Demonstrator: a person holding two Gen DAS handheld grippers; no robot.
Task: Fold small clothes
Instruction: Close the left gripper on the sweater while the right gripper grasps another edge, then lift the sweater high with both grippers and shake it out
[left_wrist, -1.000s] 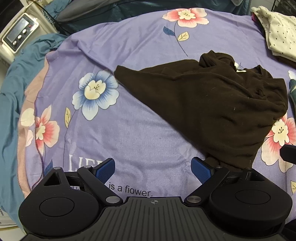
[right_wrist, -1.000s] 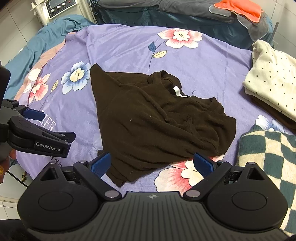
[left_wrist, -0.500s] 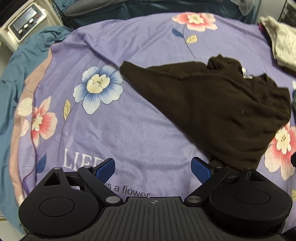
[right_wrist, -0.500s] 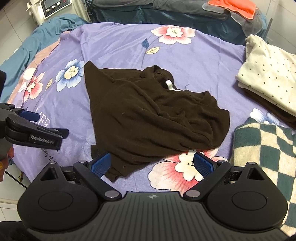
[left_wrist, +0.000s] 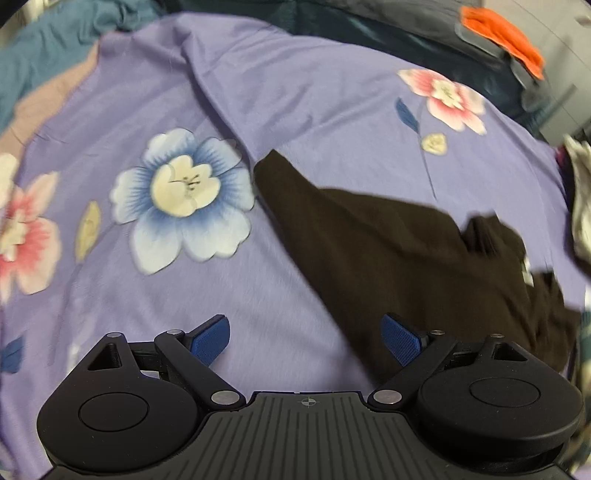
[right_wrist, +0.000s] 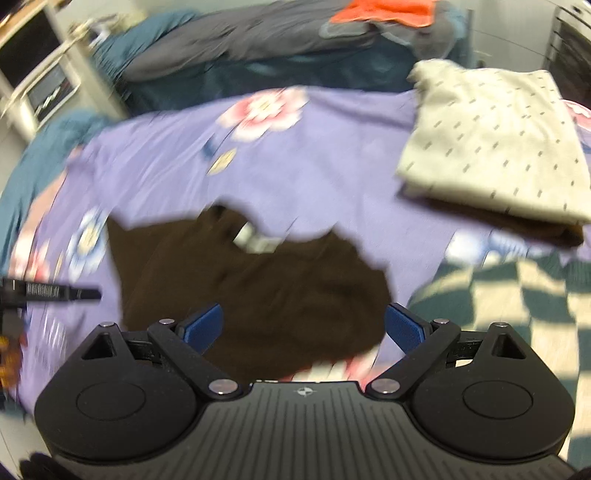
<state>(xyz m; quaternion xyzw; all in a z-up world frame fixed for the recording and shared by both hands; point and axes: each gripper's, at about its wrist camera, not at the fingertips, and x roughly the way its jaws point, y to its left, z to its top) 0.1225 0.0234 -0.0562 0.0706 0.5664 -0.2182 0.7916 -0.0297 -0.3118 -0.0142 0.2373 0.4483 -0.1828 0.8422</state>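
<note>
- the dark brown garment (left_wrist: 399, 254) lies crumpled and unfolded on the purple floral sheet (left_wrist: 314, 92), filling the centre right of the left wrist view; one pointed corner reaches up toward the blue and white flower print (left_wrist: 184, 195) at centre left.
- in the right wrist view the same dark brown garment (right_wrist: 258, 291) fills the lower centre of the frame, with a pale label patch (right_wrist: 255, 238) showing at its neck opening.
- the left tongs (left_wrist: 306, 338) are spread wide apart and hold nothing; the left blue pad sits over bare sheet, the right blue pad (left_wrist: 400, 338) over the garment's lower edge. whether it touches the cloth cannot be told.
- the right tongs (right_wrist: 304, 326) are also spread wide apart and empty, both blue pads hanging over the garment's near part.
- the left tongs (right_wrist: 55, 293) show again as a dark bar at the left edge of the right wrist view, just beside the garment's left side.
- a folded cream dotted cloth (right_wrist: 495, 140) lies at the upper right of the right wrist view, on top of a darker folded piece.
- a green and cream checked cloth (right_wrist: 517, 295) lies at the right, below the cream one.
- an orange cloth (right_wrist: 388, 11) sits on grey bedding at the top of the frame.
- both views are smeared by motion blur.
</note>
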